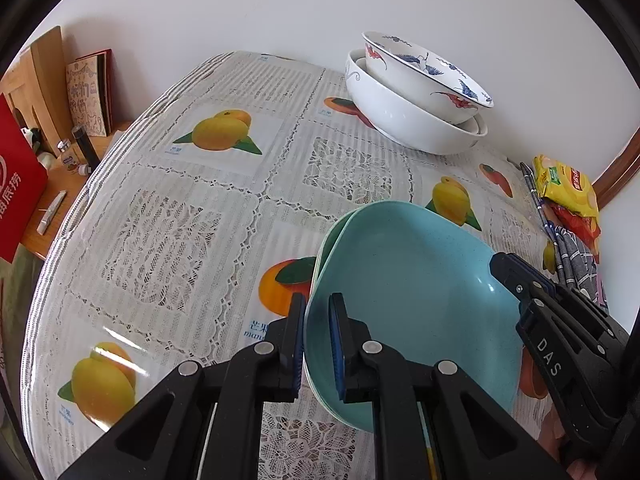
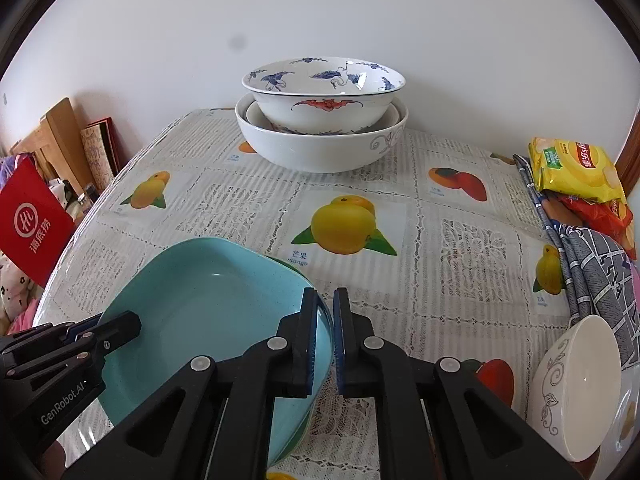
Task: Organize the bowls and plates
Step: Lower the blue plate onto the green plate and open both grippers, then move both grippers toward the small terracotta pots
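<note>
A stack of teal plates [image 1: 412,280] [image 2: 208,304], with a paler green one showing underneath, sits low over the fruit-print tablecloth [image 1: 192,216]. My left gripper [image 1: 317,300] is shut on the stack's left rim, which stands between its blue pads. My right gripper [image 2: 325,294] is shut on the opposite rim. Each gripper shows in the other's view: the right gripper [image 1: 500,264] and the left gripper [image 2: 134,322]. At the back by the wall stands a large white bowl [image 1: 408,124] [image 2: 320,148] with a crane-painted bowl [image 1: 424,76] [image 2: 324,96] nested in it.
A small white vine-patterned bowl [image 2: 576,388] lies tipped at the table's right front. Yellow and red snack bags [image 1: 568,184] [image 2: 572,172] and a blue-grey cloth [image 2: 592,268] line the right edge. A red bag [image 2: 32,216] and a cluttered side table [image 1: 76,160] stand off the left edge.
</note>
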Motion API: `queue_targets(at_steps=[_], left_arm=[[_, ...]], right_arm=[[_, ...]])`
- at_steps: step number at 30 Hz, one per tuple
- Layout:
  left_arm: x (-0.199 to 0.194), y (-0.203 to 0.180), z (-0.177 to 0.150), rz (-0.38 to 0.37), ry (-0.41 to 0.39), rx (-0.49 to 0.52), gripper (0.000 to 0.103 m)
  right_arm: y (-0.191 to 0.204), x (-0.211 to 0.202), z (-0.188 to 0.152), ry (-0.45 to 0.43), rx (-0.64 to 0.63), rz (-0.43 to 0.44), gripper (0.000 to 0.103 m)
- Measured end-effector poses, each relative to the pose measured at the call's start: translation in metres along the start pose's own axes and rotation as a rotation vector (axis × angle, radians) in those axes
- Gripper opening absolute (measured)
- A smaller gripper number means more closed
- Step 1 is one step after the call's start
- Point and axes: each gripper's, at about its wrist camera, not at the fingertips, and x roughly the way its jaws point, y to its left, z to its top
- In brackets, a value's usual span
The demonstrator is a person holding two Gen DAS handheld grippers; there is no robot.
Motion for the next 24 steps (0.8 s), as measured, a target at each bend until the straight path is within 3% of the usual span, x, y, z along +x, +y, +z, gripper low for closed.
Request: queue_targets(at_steps=[9,16,18,24], left_arm=[[-0.001,-0.003,-0.003,0.006,0.039,0.014,0.016],[-0.017,-0.014,-0.010,0.013,0.023,0.055,0.040],[-0.023,-0.016,-0.012,0.014,0.012,0.061,0.041],[-0.043,-0.030,-0.020,0.001,-0.015,0.080,0.041]], right_arm=[[0.001,-0.006,-0.001,-0.022,0.003,0.020,0.010],[0.000,-0.027,-0.009,-0.041,-0.006,0.015,0.016],[-0.004,-0.033,-0.014,-0.039,-0.001,0.016,0.017],[-0.025,-0.057,-0.033,-0.048,0.029,0.006,0.034]])
